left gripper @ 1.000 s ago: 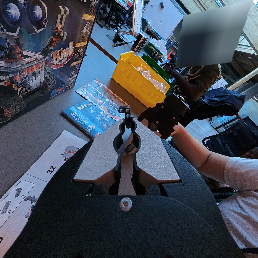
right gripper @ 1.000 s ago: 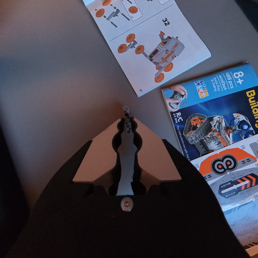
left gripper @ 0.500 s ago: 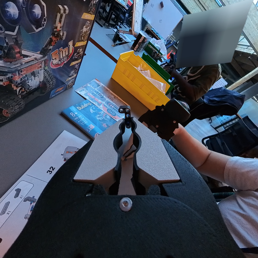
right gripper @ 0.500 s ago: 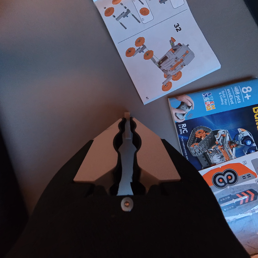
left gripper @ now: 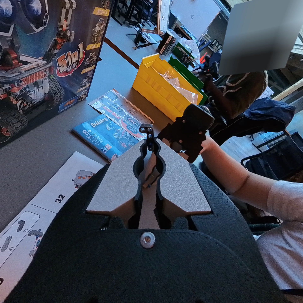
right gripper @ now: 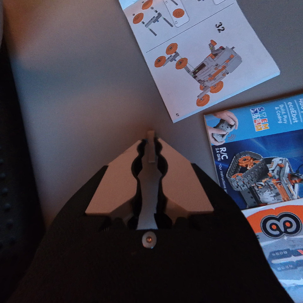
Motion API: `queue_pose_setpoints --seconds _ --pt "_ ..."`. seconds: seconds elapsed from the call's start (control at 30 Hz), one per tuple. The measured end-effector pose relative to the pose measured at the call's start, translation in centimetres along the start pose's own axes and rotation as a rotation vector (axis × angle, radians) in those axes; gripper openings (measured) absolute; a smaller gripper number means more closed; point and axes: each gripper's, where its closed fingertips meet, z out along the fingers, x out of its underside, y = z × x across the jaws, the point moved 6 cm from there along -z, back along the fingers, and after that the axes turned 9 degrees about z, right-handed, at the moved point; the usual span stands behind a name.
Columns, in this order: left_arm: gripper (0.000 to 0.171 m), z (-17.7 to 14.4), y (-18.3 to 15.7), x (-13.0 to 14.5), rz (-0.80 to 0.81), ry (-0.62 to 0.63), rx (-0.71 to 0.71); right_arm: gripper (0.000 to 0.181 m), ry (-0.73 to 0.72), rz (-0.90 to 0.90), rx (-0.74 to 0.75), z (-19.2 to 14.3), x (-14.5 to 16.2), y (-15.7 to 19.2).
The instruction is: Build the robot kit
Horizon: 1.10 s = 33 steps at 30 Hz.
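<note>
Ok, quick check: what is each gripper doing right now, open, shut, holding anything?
Left gripper: shut on a black L-shaped beam.
Right gripper: shut on a light grey beam, above the grey table.

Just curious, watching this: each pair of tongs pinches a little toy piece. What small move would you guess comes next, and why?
Probably bring them together: the left tongs pinch a black angled piece, the right tongs a pale grey bar, held apart above the table.

Grey table (left gripper: 41, 152), distant whiteboard (left gripper: 195, 18)
</note>
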Motion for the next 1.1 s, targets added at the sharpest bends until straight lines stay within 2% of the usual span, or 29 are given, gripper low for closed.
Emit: queue_pose_setpoints --seconds 0.07,0.13,0.23,0.3,0.4,0.57,0.8,1.1 --pt "0.005 0.1 0.1 0.1 -0.004 0.006 0.001 0.007 0.013 -0.022 0.007 0.1 0.0 0.0" --pt "0.005 0.2 0.1 0.2 -0.004 0.010 0.000 0.007 0.014 -0.083 0.096 -0.3 -0.1 -0.2" --pt "0.005 0.2 0.1 0.1 -0.003 0.007 0.002 0.007 -0.060 -0.257 0.291 -1.3 -0.6 0.3" --pt "0.005 0.1 0.2 0.1 -0.004 0.006 0.000 0.007 -0.135 -0.434 0.480 -1.9 -1.0 0.6" --pt "0.004 0.0 0.3 0.2 -0.010 0.002 -0.003 0.007 -0.129 -0.661 0.715 -2.0 -0.6 0.4" --pt "0.004 -0.1 0.3 0.1 -0.011 -0.004 -0.002 0.006 -0.050 -0.845 0.918 -1.0 -0.2 -0.1" --pt "0.005 0.0 -0.1 0.0 -0.009 -0.009 0.015 0.006 0.041 -0.878 0.930 0.4 0.7 -0.3" --pt "0.005 -0.2 -0.4 -0.4 -0.008 -0.027 0.028 0.008 0.023 -0.816 0.917 0.1 1.5 0.1"
